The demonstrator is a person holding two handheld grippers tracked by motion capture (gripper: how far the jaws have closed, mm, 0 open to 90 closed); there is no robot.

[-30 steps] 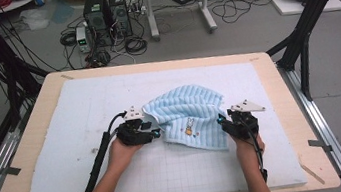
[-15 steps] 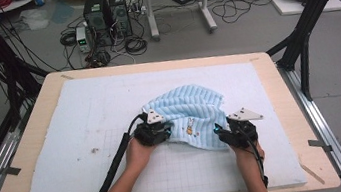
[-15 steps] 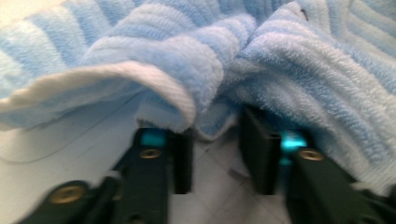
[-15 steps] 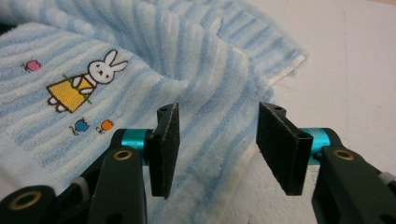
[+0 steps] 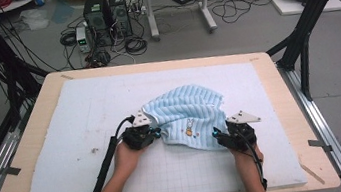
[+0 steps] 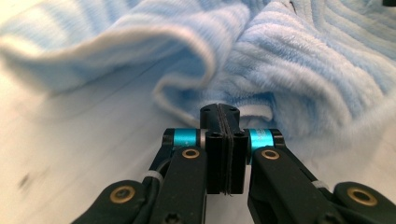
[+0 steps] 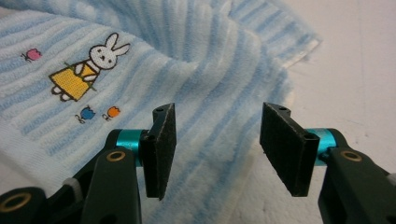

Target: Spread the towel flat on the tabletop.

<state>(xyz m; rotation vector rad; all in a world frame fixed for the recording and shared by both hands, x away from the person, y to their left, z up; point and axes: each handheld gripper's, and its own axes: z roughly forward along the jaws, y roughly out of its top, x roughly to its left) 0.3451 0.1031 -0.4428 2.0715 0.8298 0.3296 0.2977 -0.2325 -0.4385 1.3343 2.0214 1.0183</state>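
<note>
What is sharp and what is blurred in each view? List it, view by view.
High view: even light, slightly soft, the towel plain against the pale mat. Left gripper view: the left gripper and its shut jaws crisp, the towel's far folds blurred, the upper left washed out by brightness. Right gripper view: the right gripper and the towel's rabbit picture sharp, the mat at upper right overexposed.

My left hand-held gripper [image 6: 223, 116] is black, with teal sleeves and brass screws; my right hand-held gripper [image 7: 217, 135] matches, trailing a black cable.
</note>
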